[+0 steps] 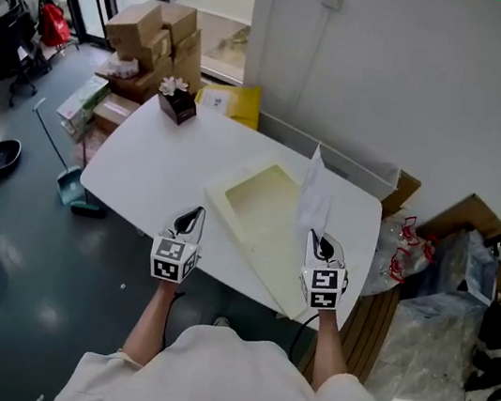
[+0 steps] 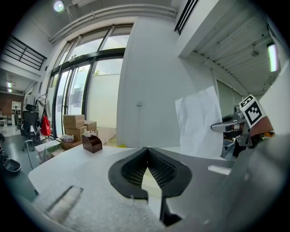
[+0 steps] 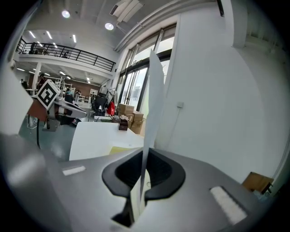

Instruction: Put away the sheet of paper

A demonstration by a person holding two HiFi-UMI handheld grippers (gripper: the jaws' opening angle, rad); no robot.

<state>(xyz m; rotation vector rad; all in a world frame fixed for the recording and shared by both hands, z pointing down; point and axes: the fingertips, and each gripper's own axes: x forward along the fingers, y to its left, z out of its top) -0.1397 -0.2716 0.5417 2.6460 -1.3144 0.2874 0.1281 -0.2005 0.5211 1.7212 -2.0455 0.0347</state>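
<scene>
Two hand-held two-jaw grippers, one white rounded-corner table, one sheet of paper.

Item 1: right gripper. Jaws clamped together on the lower edge of a thin white sheet of paper. The sheet stands upright, edge-on to this gripper's own camera, and rises well above the jaw tips. It is held over the right part of the table, just beside the right side of item 3.

Item 2: left gripper. Jaw tips meet, with nothing between them. It is held over the near edge of the table, level with the right gripper and well apart from it.

Item 3: shallow cream-yellow rectangular tray with a broad flat rim. It lies at an angle on the table between the two grippers, and its well is bare.

Item 4: small dark brown box with white tufts at its top, standing at the far left corner of the table.

Item 5: stacked brown cardboard cartons on the floor beyond the table, near the glass doors.

Item 6: flat yellow packet behind the table's far edge, against the white wall.
</scene>
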